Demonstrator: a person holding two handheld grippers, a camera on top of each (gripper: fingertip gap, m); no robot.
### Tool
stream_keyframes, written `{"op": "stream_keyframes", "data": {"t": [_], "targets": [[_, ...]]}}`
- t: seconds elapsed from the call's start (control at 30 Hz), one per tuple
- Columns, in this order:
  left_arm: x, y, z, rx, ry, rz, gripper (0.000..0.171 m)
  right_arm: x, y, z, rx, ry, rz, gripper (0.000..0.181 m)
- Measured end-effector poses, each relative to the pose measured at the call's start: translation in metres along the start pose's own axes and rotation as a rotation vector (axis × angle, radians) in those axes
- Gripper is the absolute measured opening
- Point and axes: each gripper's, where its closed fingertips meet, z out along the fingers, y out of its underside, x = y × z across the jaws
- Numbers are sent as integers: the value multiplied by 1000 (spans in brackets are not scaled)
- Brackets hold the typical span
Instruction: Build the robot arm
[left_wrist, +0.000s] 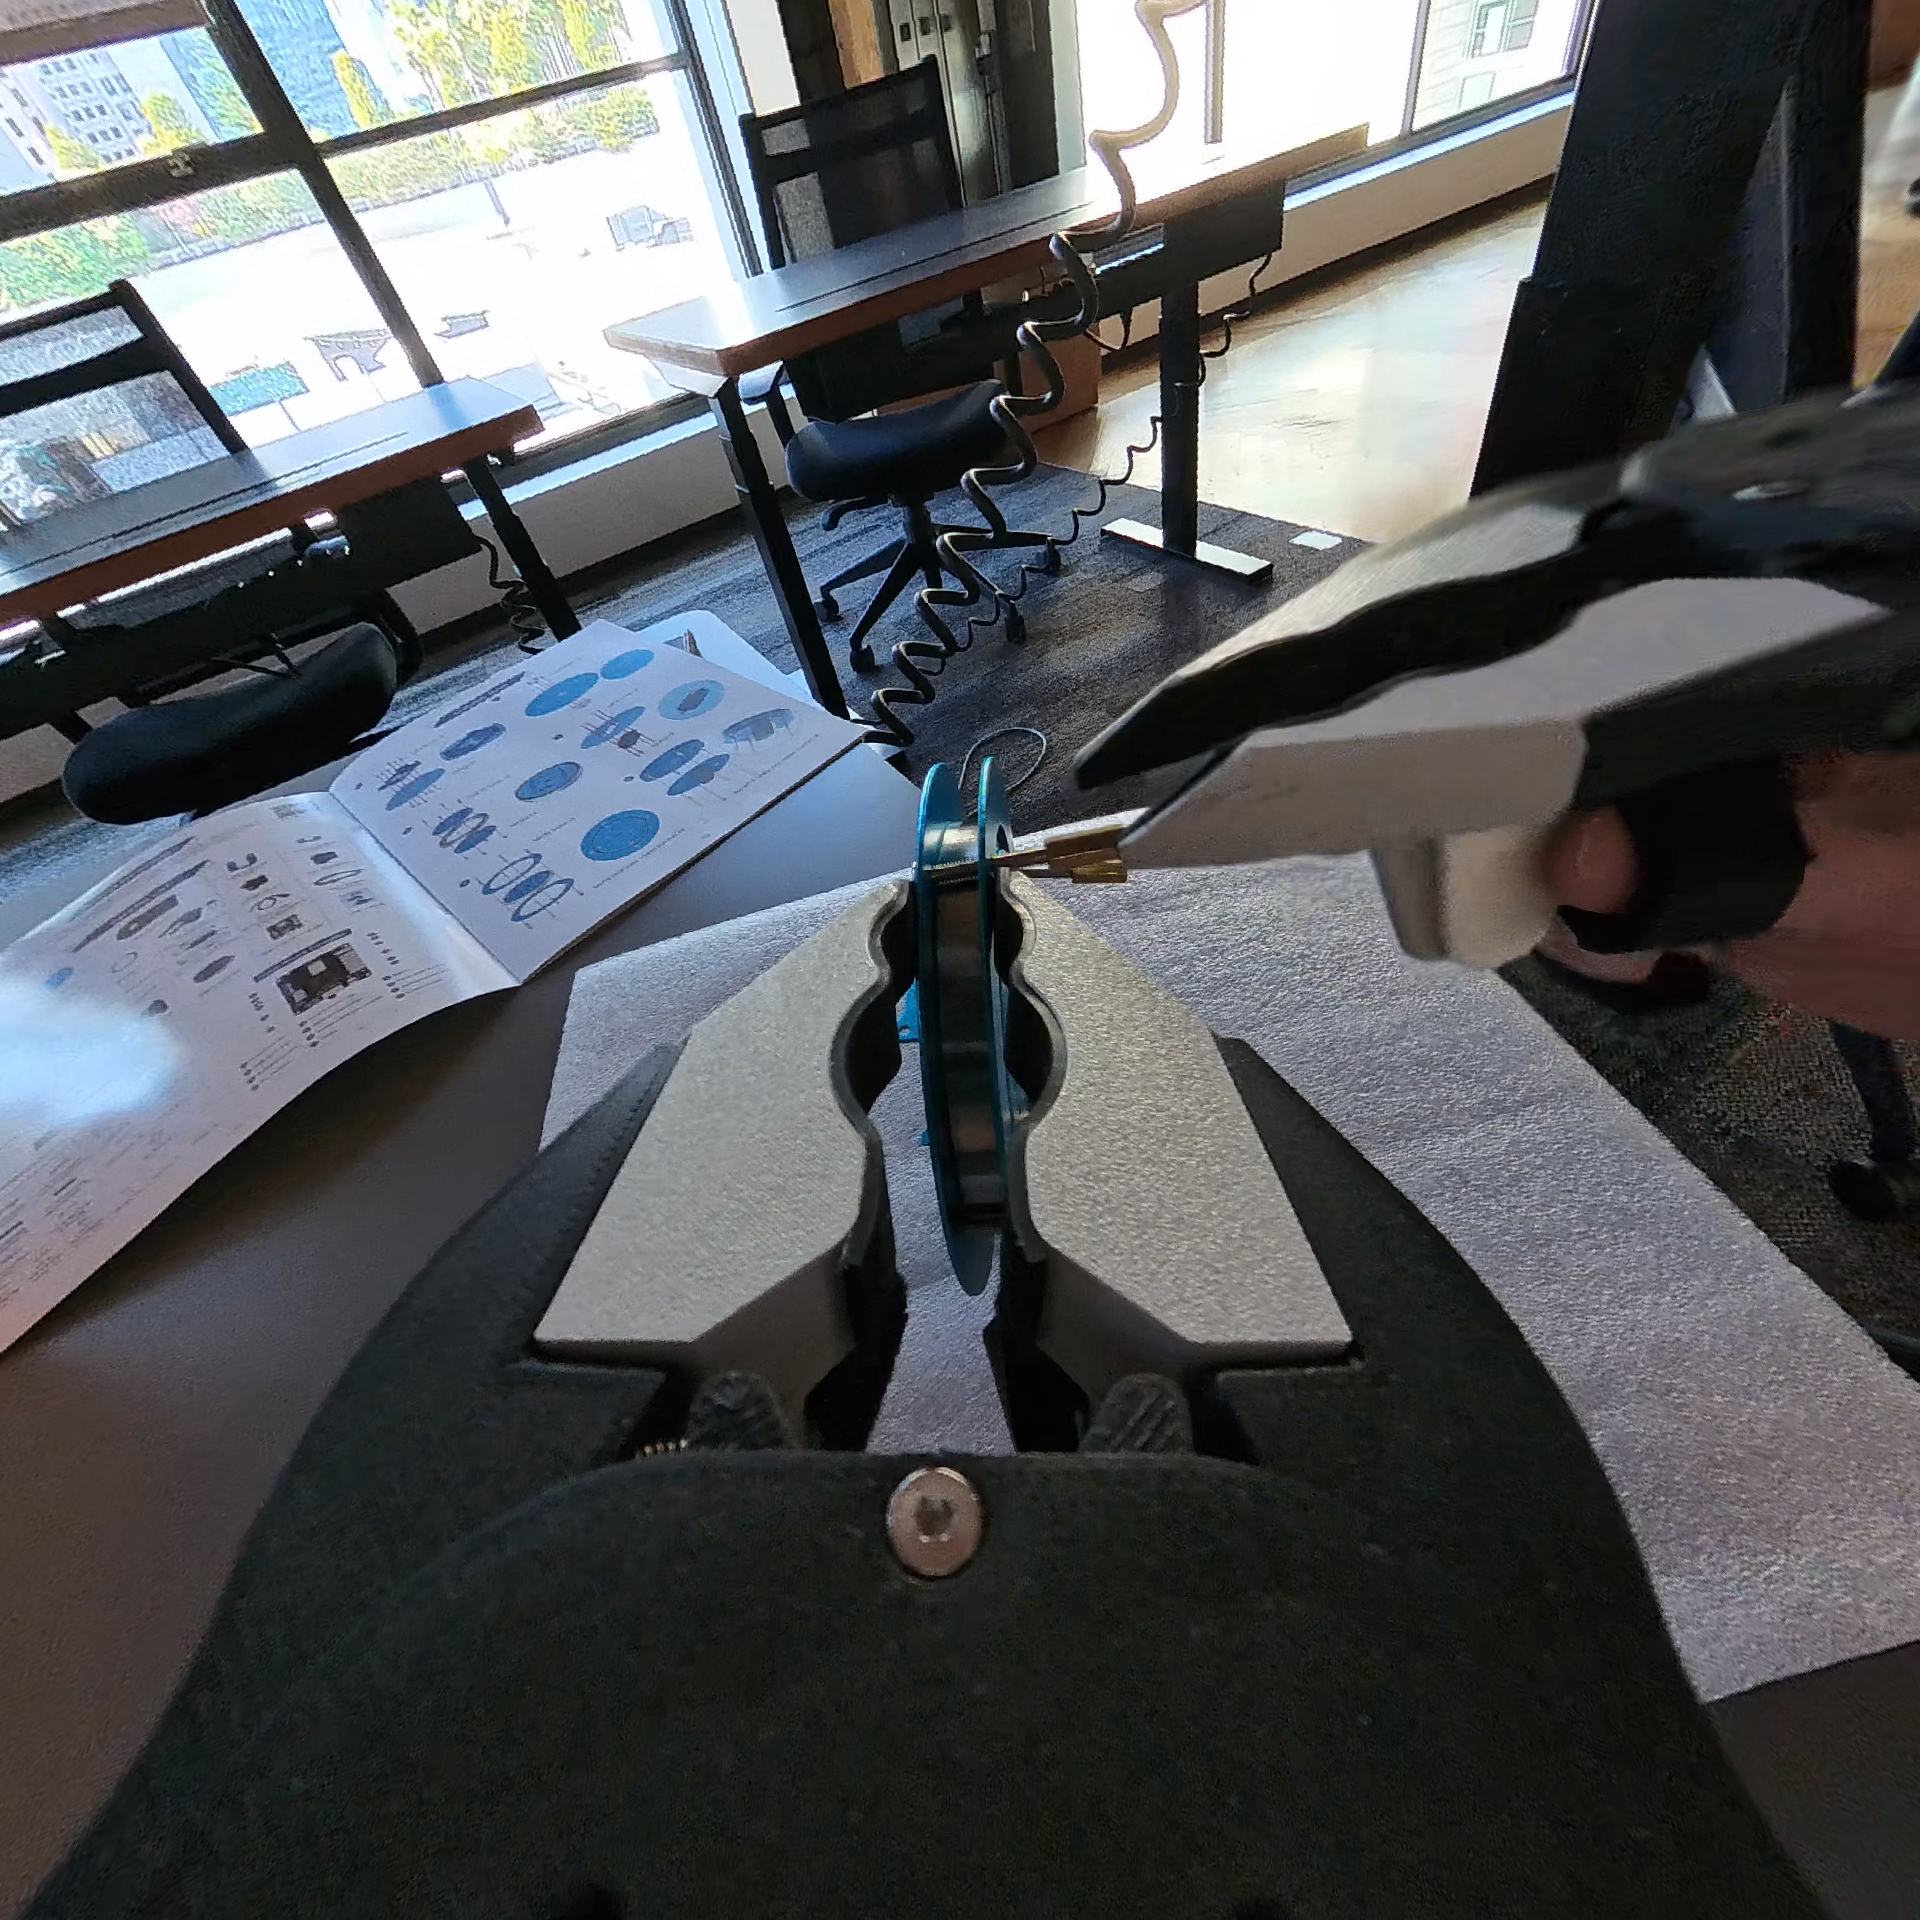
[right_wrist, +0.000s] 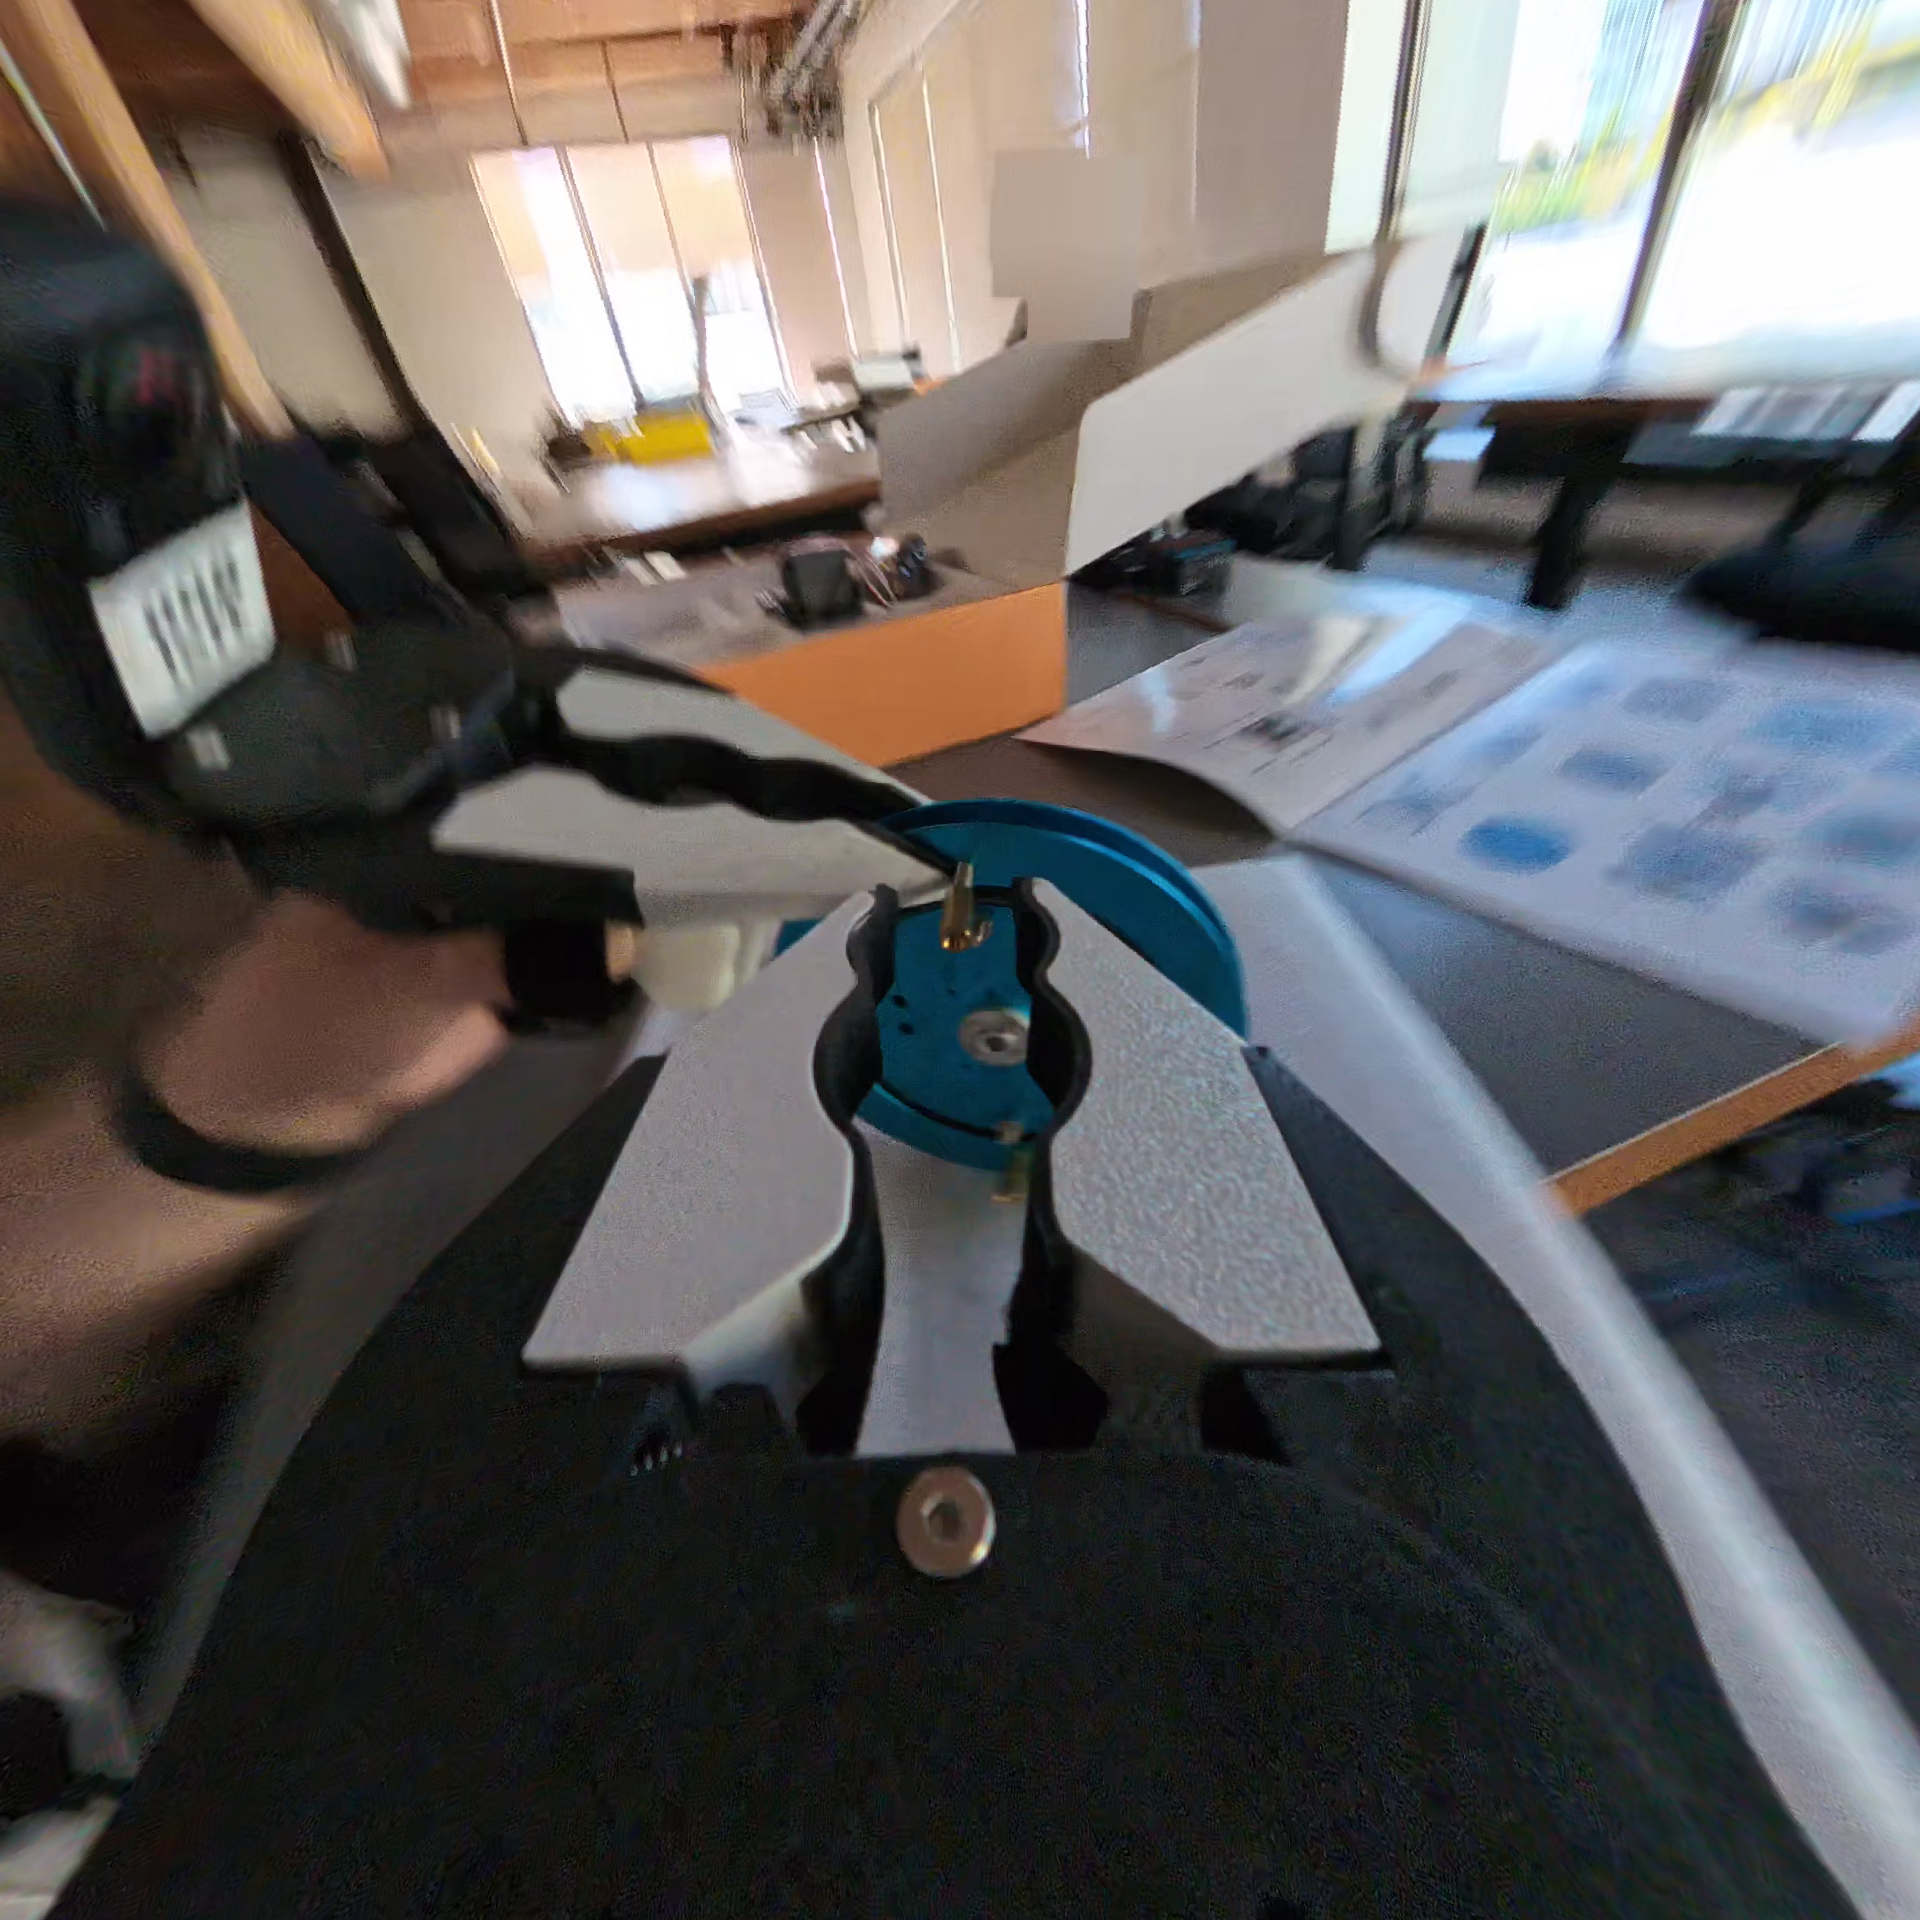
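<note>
My left gripper is shut on a blue wheel made of two discs with a dark band between them, held edge-on above a white foam sheet. My right gripper comes in from the right. A small brass standoff runs from its tips to the wheel's face. In the right wrist view the standoff lies between my right gripper's fingertips, with blue wheel showing on both sides of it; the jaws stand wider than it. A second standoff sticks out lower on the wheel. The left gripper reaches in from the left.
An open booklet with blue diagrams lies on the dark table to the left of the foam. An open cardboard box stands beyond the wheel. A coiled cable hangs behind. Desks and office chairs fill the room by the windows. Both grippers' tips are close together, under 4 cm apart.
</note>
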Motion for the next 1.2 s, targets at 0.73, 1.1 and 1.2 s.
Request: {"op": "stream_keyframes", "data": {"t": [0.73, 1.1, 1.2], "targets": [[2, -1, 2, 0, -20, 24, 12, -2, 12, 7, 36, -143, 797, 3], [-1, 0, 0, -2, 1, -15, 12, -9, 4, 2, -28, 227, -748, 14], [0, 0, 0, -2, 1, -15, 12, -2, 6, 6, -60, 285, -779, 10]]}}
